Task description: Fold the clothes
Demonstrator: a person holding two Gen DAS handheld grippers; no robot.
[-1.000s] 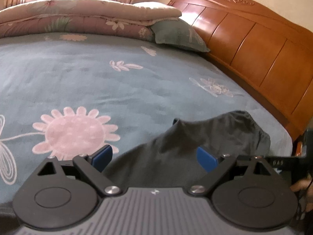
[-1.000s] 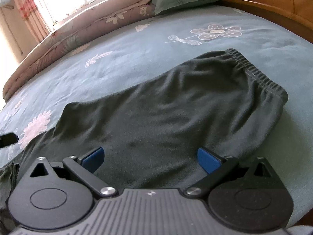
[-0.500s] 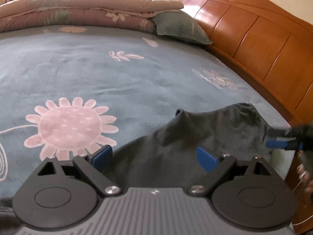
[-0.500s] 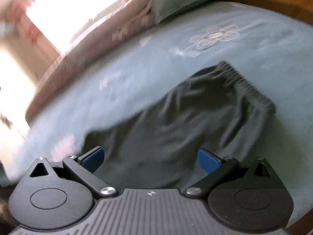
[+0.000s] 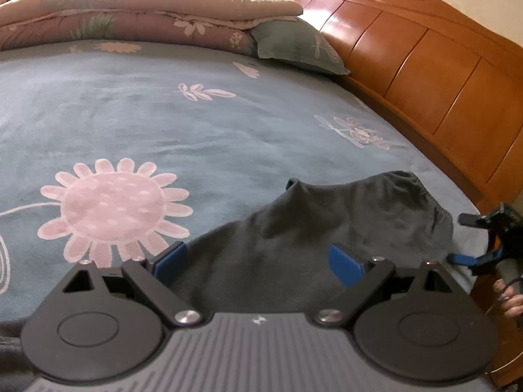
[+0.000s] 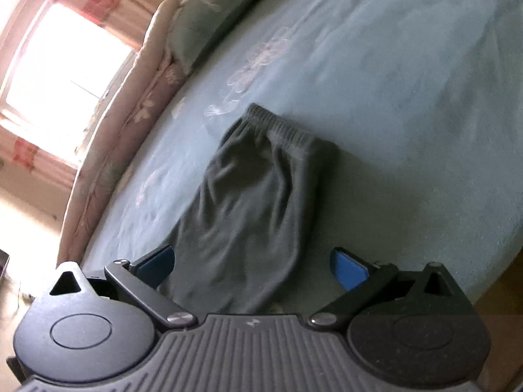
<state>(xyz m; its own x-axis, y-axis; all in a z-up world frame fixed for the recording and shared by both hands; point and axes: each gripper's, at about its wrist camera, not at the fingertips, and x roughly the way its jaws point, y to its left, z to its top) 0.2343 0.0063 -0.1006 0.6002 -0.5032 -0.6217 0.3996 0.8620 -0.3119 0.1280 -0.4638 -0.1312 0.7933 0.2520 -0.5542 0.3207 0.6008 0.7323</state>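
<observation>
A: Since a second before, the right tool [image 6: 251,264] had swung off and tilted, so the dark trousers [image 6: 255,196] ran away from it lengthwise, waistband [image 6: 281,124] at the far end; the left view had hardly shifted.

B: And where were the trousers?

A: On the blue flowered bedspread [image 5: 163,124], near the bed's edge by the wooden headboard [image 5: 425,65], lying mostly flat with one small peak [image 5: 295,184] standing up.

B: How would they handle?

A: I judged them light, soft and limp, likely to sag and slide on themselves. The ribbed waistband corners looked the firmest places to pinch.

B: The tools?

A: The left tool [image 5: 258,261] was spread wide, low over the cloth, holding nothing; whether its pads touched the fabric I couldn't tell. The right tool was equally wide, empty, hovering near the leg end. A folded quilt [image 5: 147,23] and pillow [image 5: 294,45] lay beyond.
</observation>
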